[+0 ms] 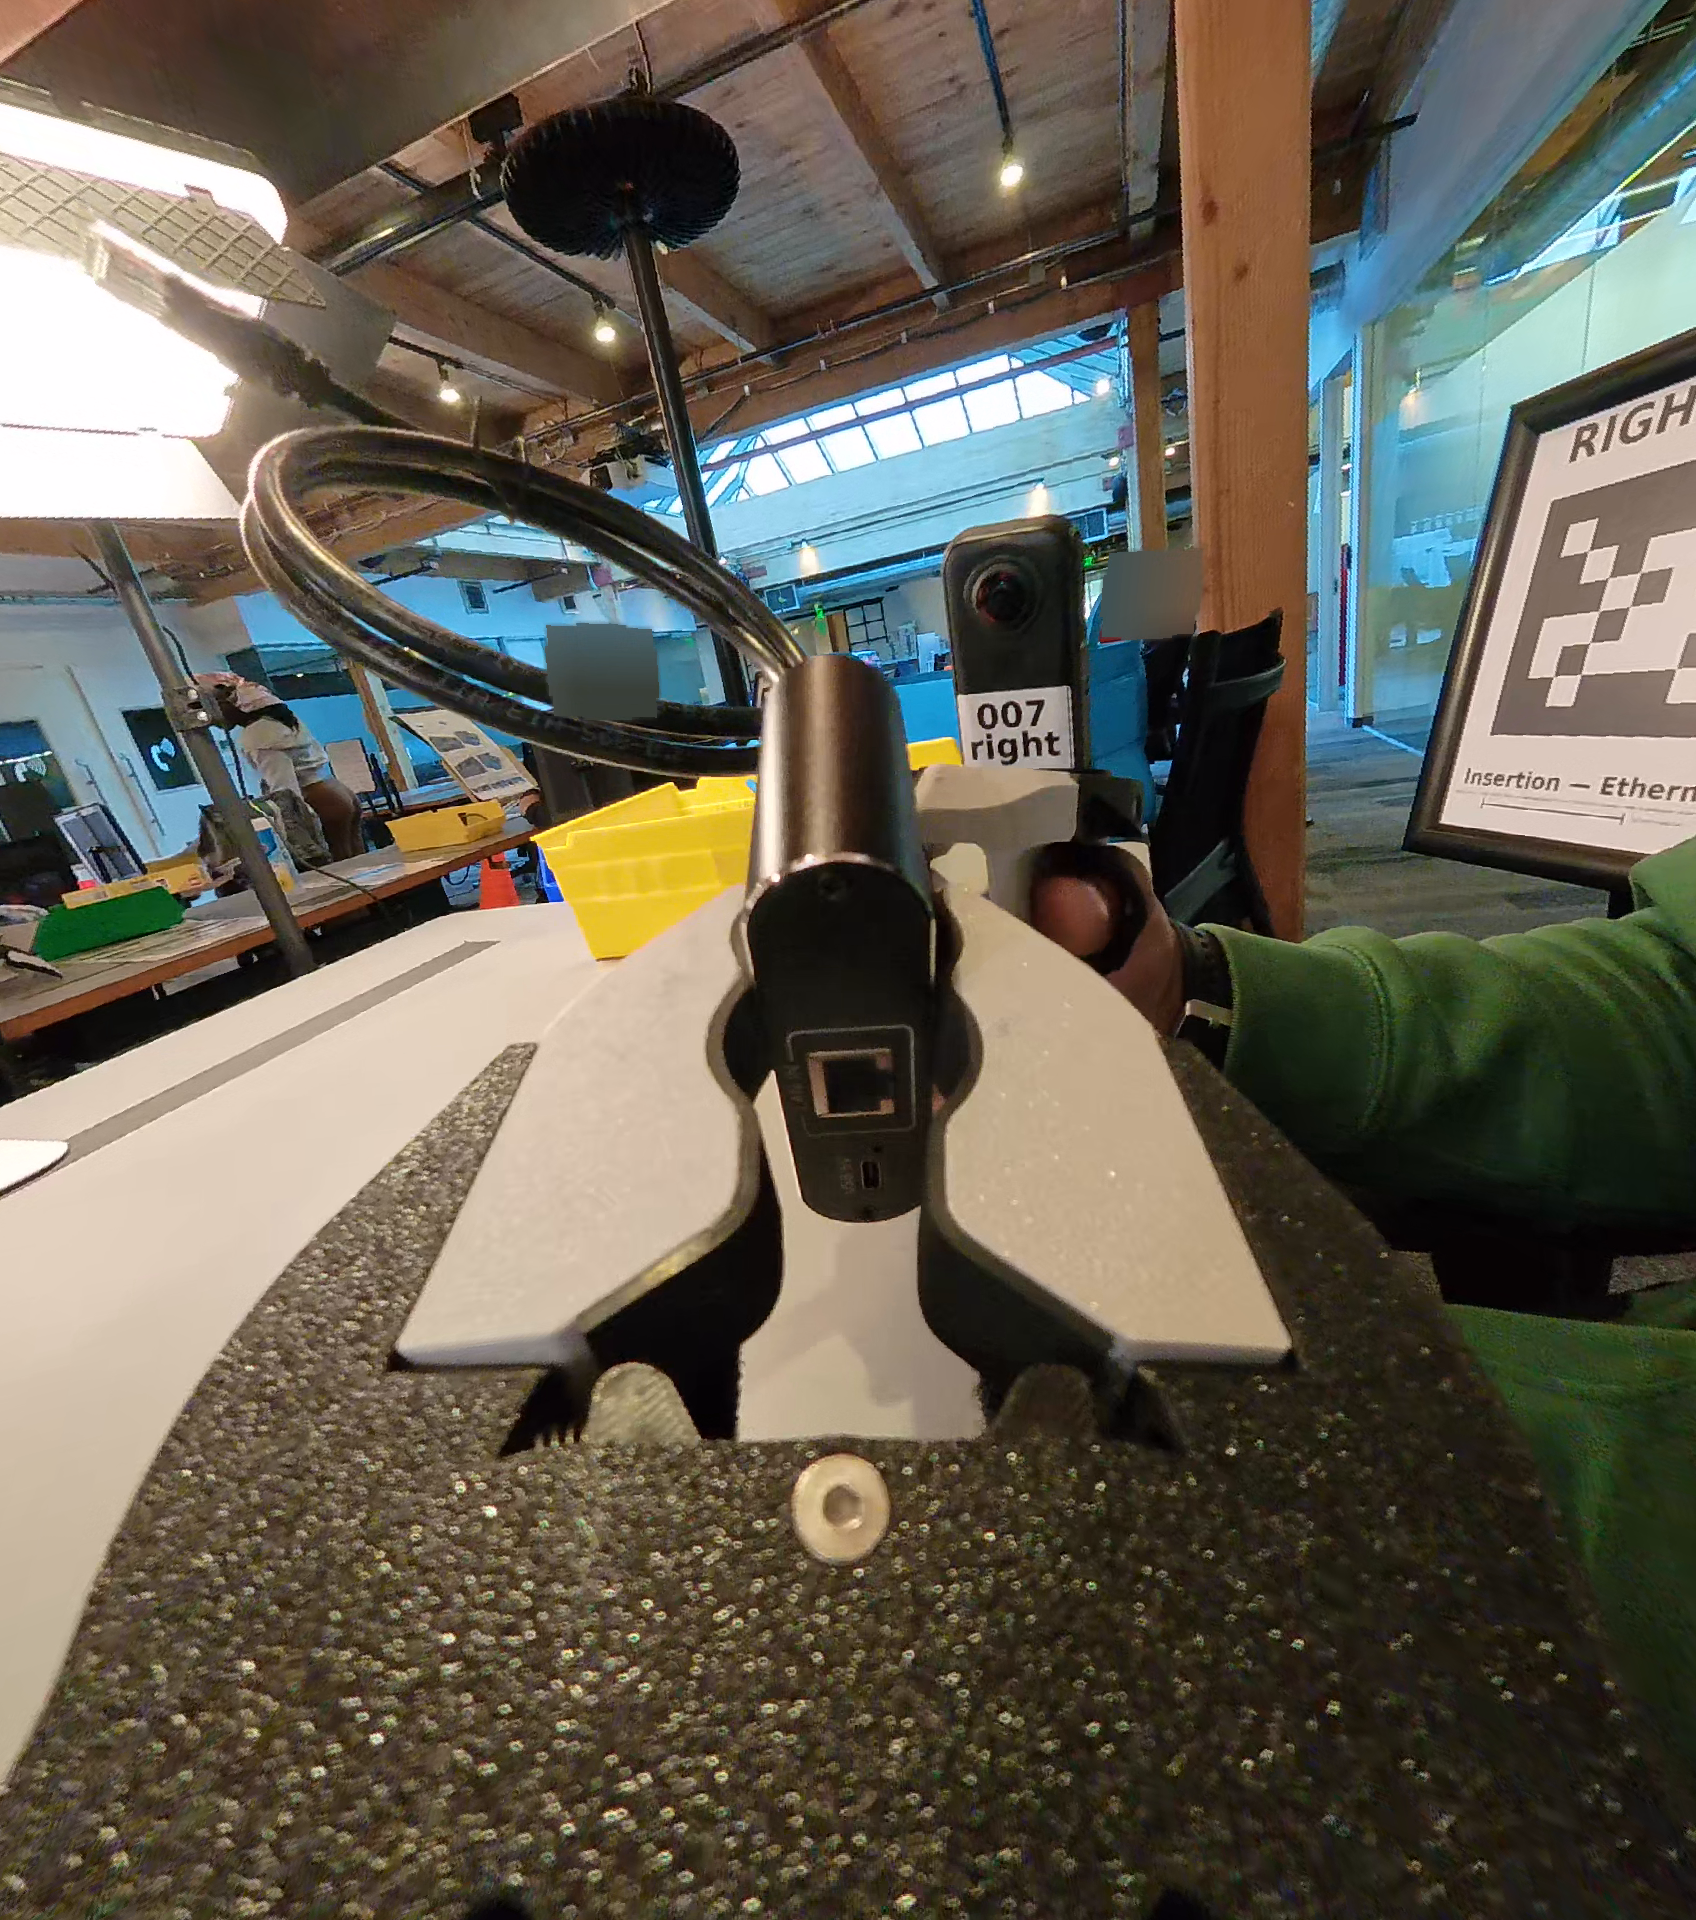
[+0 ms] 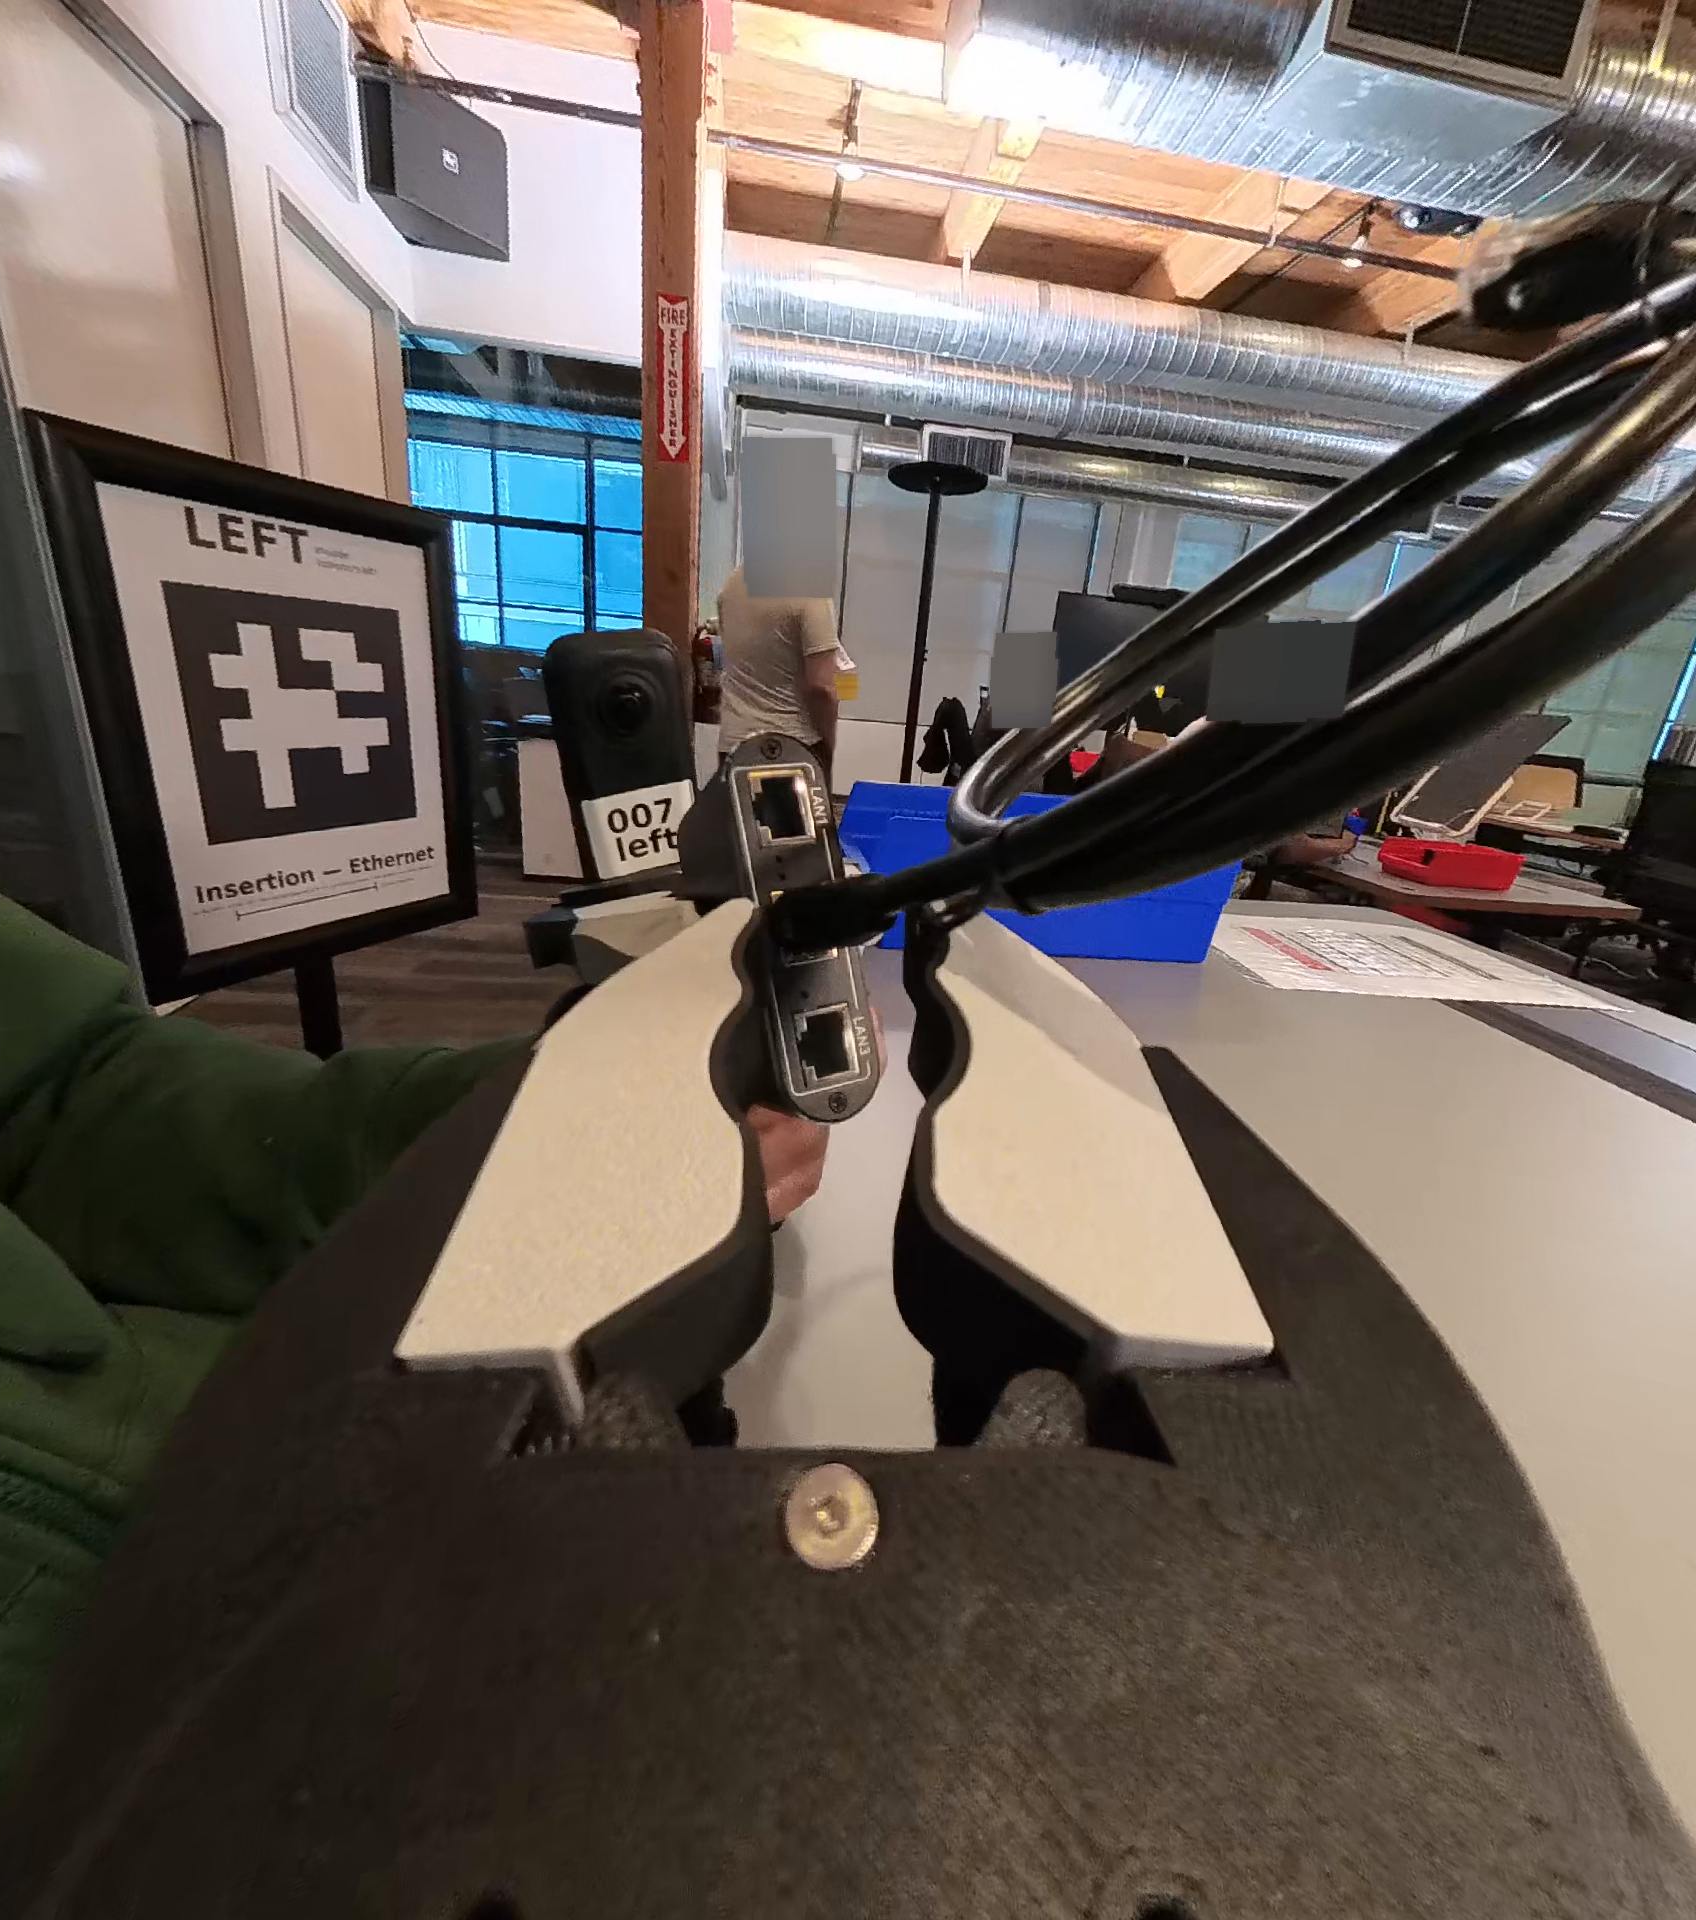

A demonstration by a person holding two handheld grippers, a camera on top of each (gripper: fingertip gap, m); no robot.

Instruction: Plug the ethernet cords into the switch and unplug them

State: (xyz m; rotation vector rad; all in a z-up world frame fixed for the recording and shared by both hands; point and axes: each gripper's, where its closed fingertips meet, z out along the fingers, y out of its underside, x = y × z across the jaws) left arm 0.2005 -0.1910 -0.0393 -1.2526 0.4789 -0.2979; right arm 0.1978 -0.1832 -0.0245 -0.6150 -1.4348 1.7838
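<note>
Grainy black housing with a silver screw fills the foreground of both wrist views. From it the left gripper reaches forward, clenched on the switch, its pads pressing the two narrow sides of the small black box well above the grey table.

The right gripper has its fingertips on either side of the plug, which sits at the middle port. Whether they pinch the plug or only flank it, I cannot tell.

The switch stands with its long axis close to upright. One end, carrying a single port, points at the left camera. The three-port face points at the right camera, with its top port and bottom port empty.

From the plug, the ethernet cord runs up and right in doubled black loops to a free plug hanging high.

The box looks rigid, light and smooth-sided, so it could twist in the grip under a sideways pull. The cord seems stiff and springy. The boot just behind the latch is probably the best place to hold it, pulling straight along the port's axis
</note>
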